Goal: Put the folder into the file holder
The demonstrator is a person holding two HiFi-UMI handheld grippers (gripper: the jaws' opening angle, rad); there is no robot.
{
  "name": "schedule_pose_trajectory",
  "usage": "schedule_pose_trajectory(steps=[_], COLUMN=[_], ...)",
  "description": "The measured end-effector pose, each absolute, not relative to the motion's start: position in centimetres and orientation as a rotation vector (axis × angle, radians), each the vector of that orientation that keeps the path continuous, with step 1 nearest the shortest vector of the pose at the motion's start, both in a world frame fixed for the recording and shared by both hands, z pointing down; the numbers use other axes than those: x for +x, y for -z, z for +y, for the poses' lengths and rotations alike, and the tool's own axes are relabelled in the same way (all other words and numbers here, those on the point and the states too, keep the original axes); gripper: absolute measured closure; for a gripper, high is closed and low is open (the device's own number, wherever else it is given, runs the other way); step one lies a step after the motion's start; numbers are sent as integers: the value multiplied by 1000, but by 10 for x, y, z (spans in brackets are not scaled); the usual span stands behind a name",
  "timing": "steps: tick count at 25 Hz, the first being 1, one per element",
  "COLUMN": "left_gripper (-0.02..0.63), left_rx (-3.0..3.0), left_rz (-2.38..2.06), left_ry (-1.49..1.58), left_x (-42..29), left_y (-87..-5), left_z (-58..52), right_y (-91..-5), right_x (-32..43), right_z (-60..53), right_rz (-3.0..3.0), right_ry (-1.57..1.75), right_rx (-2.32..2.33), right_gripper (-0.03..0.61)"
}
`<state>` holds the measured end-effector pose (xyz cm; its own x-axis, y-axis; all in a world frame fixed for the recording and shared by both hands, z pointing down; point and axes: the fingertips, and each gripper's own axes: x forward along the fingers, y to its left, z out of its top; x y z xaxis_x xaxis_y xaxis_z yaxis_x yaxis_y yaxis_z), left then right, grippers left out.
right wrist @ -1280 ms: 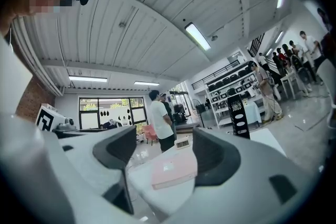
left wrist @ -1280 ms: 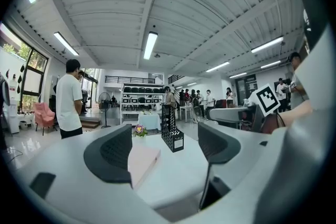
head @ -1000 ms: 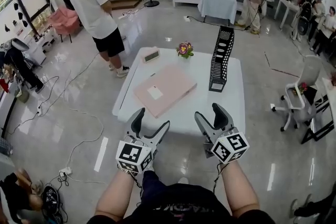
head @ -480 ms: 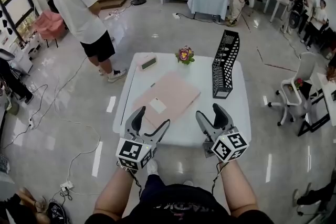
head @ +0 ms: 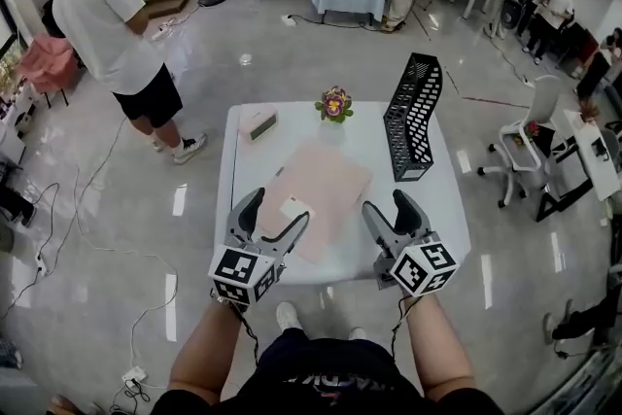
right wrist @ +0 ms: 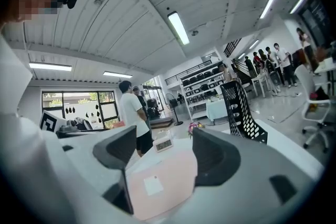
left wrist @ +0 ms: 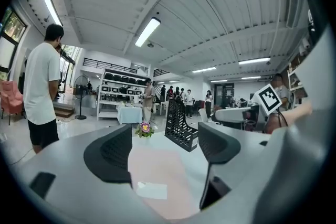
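A pink folder (head: 322, 186) with a white label lies flat on the white table (head: 437, 209), left of middle; it also shows as the folder (left wrist: 157, 170) and the folder (right wrist: 168, 178). The black mesh file holder (head: 409, 117) stands upright at the table's right rear, seen too as the file holder (left wrist: 181, 127) and the file holder (right wrist: 242, 112). My left gripper (head: 272, 221) hangs open over the table's near edge, just short of the folder's near corner. My right gripper (head: 391, 214) is open too, to the folder's right. Neither holds anything.
A small flower pot (head: 334, 103) and a small clock (head: 259, 125) stand at the table's rear. A person in a white shirt (head: 107, 24) stands left of the table. A white office chair (head: 530, 136) is to the right. Cables cross the floor at left.
The view has moved forward toward the table; both grippers now reach over its near edge, closer to the folder. Both stay open.
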<state>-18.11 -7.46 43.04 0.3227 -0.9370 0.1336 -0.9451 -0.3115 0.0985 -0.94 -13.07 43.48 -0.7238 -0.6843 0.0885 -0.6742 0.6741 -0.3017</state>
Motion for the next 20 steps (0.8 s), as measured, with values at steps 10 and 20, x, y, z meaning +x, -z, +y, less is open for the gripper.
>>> schedule_pose_trajectory(steps=[10, 20], left_gripper=[235, 235], left_rx=[2514, 2538], left_rz=[-1571, -1490], left_ry=[-97, -173], left_x=[-208, -216], left_y=[-437, -456], left_z=[-103, -127], right_y=[-440, -471], right_x=[-26, -33], right_z=[-131, -144], right_rz=[2752, 2699], right_ry=[524, 640], right_rx=[-1331, -1412], right_gripper=[259, 259])
